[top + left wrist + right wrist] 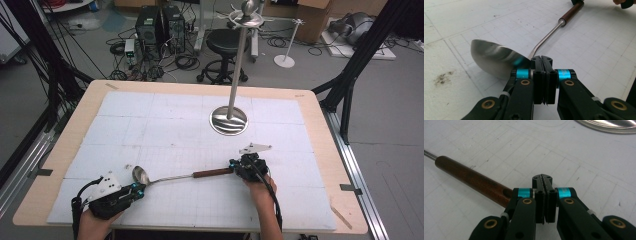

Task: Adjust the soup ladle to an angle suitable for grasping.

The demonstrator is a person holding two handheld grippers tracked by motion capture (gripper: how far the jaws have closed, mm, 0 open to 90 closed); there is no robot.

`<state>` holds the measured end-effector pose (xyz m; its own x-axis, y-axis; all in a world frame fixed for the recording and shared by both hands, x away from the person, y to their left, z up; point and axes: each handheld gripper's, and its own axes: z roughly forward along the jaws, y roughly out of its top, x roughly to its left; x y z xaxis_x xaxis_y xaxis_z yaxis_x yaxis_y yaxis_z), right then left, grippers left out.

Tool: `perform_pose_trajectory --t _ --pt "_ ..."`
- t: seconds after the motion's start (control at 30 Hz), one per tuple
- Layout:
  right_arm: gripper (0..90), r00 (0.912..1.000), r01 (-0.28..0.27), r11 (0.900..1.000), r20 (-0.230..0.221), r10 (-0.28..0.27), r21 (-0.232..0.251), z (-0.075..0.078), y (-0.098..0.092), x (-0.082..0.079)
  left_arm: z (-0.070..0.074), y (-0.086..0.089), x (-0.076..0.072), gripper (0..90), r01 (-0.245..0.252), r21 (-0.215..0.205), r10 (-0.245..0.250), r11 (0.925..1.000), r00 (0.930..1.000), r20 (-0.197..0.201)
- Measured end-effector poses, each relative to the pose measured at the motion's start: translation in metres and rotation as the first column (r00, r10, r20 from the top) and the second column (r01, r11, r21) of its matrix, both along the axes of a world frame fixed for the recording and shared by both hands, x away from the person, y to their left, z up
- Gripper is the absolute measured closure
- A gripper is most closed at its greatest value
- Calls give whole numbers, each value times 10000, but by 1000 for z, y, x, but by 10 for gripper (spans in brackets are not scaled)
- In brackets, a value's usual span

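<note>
A steel ladle (140, 175) with a brown wooden handle (212, 173) lies flat on the white gridded mat, its bowl to the left. My left gripper (141, 190) sits just in front of the bowl (494, 56), jaws shut with nothing between them (542, 58). At the handle's right end rests my right gripper (233, 164). In the right gripper view the handle (471, 181) runs off to the left of the jaws (542, 178), which are pressed together and hold nothing. The handle end has a hanging hole.
A metal stand with a round shiny base (228, 121) and a tall pole (239, 60) rises at the mat's centre back; its base edge (609, 125) lies ahead of my right gripper. Wooden table border (320, 130) surrounds the mat.
</note>
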<state>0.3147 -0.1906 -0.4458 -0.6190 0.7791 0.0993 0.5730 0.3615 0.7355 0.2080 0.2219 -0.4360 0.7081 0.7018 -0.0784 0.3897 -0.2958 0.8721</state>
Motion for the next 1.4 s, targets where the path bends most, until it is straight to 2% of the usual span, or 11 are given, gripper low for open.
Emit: perform_pose_trajectory --t 0.13,0.33,0.63,0.77,0.87,0.9,0.93,0.97,1.03,1.2,1.4 --pt "893 9999 152 9999 53 -152 72 3 -5 -3 6 3 -4 866 172 -94 -171 9998 9998 81" --pt "786 9949 786 9943 582 -828 716 19 -35 -24 27 19 -11 657 475 -692 -438 9965 9976 541" --pt "408 9752 1741 9756 1143 -1897 1340 32 -67 -66 37 37 -1 373 685 -1784 -495 9816 9928 1087" --pt "188 9593 1956 9667 1725 -2235 1647 38 -85 -96 41 36 10 212 792 -2464 -525 9659 9922 1130" --pt "180 9508 2049 9624 1972 -2390 1786 40 -92 -108 42 35 12 202 680 -2664 -358 9615 9916 1242" --pt "176 9449 2152 9601 2101 -2509 1786 41 -96 -113 42 35 13 200 625 -2739 -273 9597 9911 1304" --pt "172 9290 2395 9531 2417 -2803 1849 42 -102 -122 43 36 12 200 653 -2840 -243 9566 9890 1456" --pt "172 9290 2395 9531 2417 -2803 1849 42 -102 -122 43 36 12 200 653 -2840 -243 9566 9890 1456" --pt "171 9137 2485 9457 2735 -3006 2096 44 -110 -134 41 39 7 206 611 -2933 -119 9541 9859 1669" --pt "170 9071 2444 9394 2858 -3091 2403 47 -117 -143 38 44 0 207 505 -2906 0 9555 9853 1710" --pt "169 8978 2559 9424 3085 -3142 2152 48 -115 -144 36 48 -2 208 315 -2826 184 9587 9849 1723"
